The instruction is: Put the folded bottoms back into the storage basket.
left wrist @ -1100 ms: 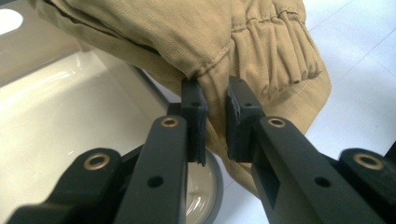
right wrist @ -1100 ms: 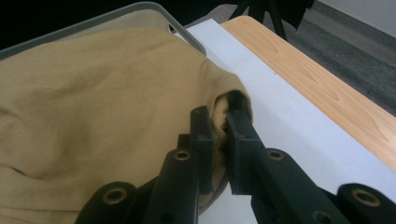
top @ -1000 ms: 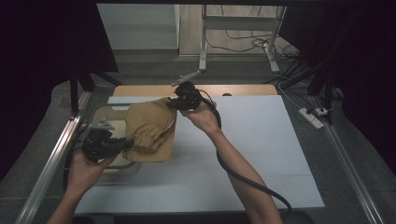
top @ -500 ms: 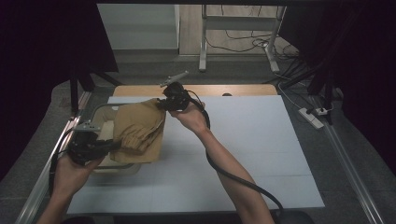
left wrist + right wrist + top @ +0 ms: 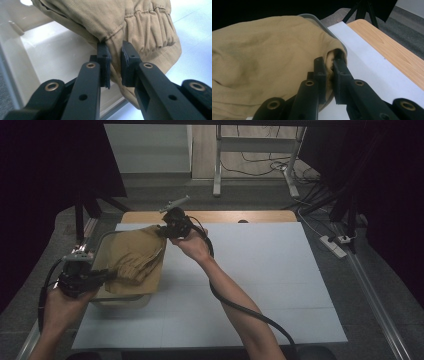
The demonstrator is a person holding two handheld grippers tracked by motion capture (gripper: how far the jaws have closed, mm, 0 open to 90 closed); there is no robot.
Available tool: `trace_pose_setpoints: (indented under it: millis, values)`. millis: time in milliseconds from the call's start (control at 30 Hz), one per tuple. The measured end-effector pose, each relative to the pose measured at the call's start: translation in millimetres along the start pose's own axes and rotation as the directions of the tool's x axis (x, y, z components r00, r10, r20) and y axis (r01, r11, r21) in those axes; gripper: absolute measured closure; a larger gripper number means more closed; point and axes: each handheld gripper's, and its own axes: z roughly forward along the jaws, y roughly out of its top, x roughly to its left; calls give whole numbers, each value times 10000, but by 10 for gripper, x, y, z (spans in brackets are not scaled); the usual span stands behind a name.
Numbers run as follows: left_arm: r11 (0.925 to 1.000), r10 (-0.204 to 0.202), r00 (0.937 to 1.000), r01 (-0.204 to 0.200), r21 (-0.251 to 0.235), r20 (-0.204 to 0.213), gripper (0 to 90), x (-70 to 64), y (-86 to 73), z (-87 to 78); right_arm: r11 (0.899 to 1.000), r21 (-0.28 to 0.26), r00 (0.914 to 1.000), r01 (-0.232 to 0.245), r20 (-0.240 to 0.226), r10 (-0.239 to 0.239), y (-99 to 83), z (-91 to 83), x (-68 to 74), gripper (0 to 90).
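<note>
High view: tan garment (image 5: 135, 257) over bin (image 5: 122, 299)

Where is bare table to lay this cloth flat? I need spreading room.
The white sheet is bare right of the right forearm, out to its far and right edges. It is crowded at left: tan cloth over the tray, both claws gripping it.

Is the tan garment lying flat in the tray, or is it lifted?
Lifted. The tan garment hangs bunched over the tray, pinched by the left gripper and the right gripper; tray floor shows beneath it.
</note>
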Motion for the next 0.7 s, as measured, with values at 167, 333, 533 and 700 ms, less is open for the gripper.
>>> trace_pose_setpoints:
  millis: [167,333,533,700]
  values:
    - [9999,-102,9999,103,41,-122,789,59,-35,-37,9999,-59,9999,-97,-102,97,15,90,31,827]
    - [9997,-229,9994,230,67,-253,789,122,-70,-65,9998,-63,9996,-190,-187,188,18,184,55,828]
    - [9993,-363,9984,369,113,-435,789,192,-127,-97,9999,-97,9997,-39,-221,37,35,295,100,827]
    - [9986,-503,9974,511,139,-526,789,247,-189,-125,9999,-115,9997,73,-242,-76,46,375,155,827]
